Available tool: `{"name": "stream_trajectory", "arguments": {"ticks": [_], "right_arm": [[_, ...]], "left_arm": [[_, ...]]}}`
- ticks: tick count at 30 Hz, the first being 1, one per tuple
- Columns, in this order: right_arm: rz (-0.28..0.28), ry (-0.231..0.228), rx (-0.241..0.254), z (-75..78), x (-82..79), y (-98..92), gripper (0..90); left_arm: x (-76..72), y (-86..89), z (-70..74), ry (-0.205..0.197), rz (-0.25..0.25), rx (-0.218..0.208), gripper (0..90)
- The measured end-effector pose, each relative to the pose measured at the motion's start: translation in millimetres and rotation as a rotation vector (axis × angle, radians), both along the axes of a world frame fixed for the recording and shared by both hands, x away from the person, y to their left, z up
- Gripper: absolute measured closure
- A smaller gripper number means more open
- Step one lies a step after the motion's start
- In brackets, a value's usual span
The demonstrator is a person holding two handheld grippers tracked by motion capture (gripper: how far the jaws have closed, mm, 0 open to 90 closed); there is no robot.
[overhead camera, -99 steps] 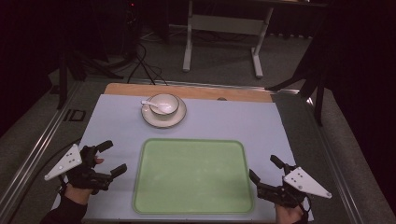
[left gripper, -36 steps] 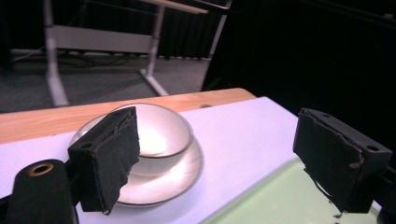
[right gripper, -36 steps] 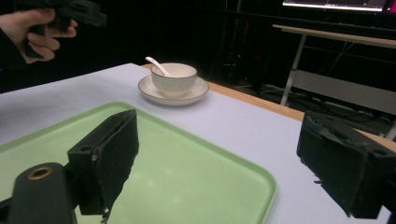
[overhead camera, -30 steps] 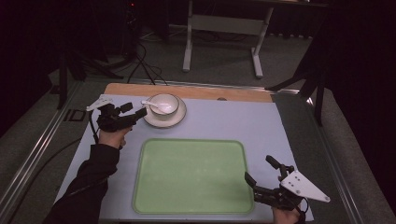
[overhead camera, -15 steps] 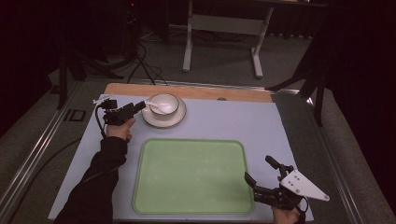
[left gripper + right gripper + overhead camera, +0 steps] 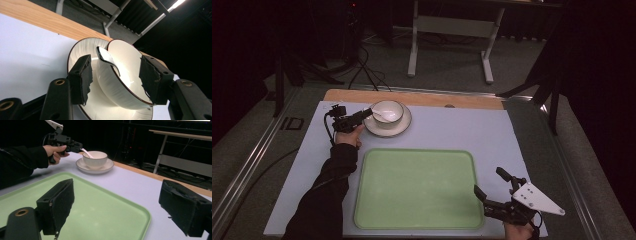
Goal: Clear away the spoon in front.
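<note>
High view: we've got the left gripper (image 6: 362,116) up at the far left of the table, jaws spread apart, one on each side of the spoon (image 6: 106,59) handle sticking out of the white bowl (image 6: 388,112) on its saucer (image 6: 404,127). Right gripper (image 6: 493,192) sits near the green tray's (image 6: 417,187) near right corner, jaws wide apart, holding nothing.

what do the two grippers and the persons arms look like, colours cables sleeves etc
Both grippers are black handheld tools. The left gripper trails a black cable, and its arm wears a black sleeve. The right gripper carries a grey three-cornered plate. Its fingers have rough black pads.
</note>
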State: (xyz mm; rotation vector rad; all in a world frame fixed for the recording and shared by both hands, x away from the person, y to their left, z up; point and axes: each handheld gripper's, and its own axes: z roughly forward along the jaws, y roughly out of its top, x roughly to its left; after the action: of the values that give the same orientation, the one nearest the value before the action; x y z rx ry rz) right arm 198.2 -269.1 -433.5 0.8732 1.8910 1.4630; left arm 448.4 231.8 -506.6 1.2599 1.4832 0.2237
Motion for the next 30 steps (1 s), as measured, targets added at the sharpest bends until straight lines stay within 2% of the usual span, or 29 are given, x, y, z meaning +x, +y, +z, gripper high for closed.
{"name": "stream_trajectory", "arguments": {"ticks": [15,19,22,23,25,27,30], "right_arm": [[-0.001,0.013,0.012,-0.7,0.6,-2.8,12.9],[-0.003,0.014,0.012,-0.7,0.4,-3.0,12.9],[-0.002,0.016,0.015,-1.0,0.7,-3.7,12.9],[-0.004,0.019,0.015,-1.2,0.9,-4.0,12.9],[-0.004,0.018,0.015,-1.1,0.9,-4.0,12.9],[-0.003,0.017,0.013,-1.0,0.4,-3.7,13.0],[-0.004,0.020,0.011,-1.2,0.6,-3.8,13.0]], "left_arm": [[16.0,-6.1,-8.9,-0.009,-0.004,-0.044,58.8],[19.0,-5.5,-8.9,-0.014,0.017,-0.050,64.9],[20.8,-4.1,-8.9,-0.016,0.023,-0.061,65.5],[21.6,-3.8,-8.4,-0.021,0.033,-0.053,69.5],[22.1,-4.0,-8.0,-0.024,0.032,-0.053,71.2],[21.9,-3.6,-6.6,-0.035,0.028,-0.083,75.5],[21.1,-6.1,-2.9,-0.055,0.022,-0.090,79.4]]}}
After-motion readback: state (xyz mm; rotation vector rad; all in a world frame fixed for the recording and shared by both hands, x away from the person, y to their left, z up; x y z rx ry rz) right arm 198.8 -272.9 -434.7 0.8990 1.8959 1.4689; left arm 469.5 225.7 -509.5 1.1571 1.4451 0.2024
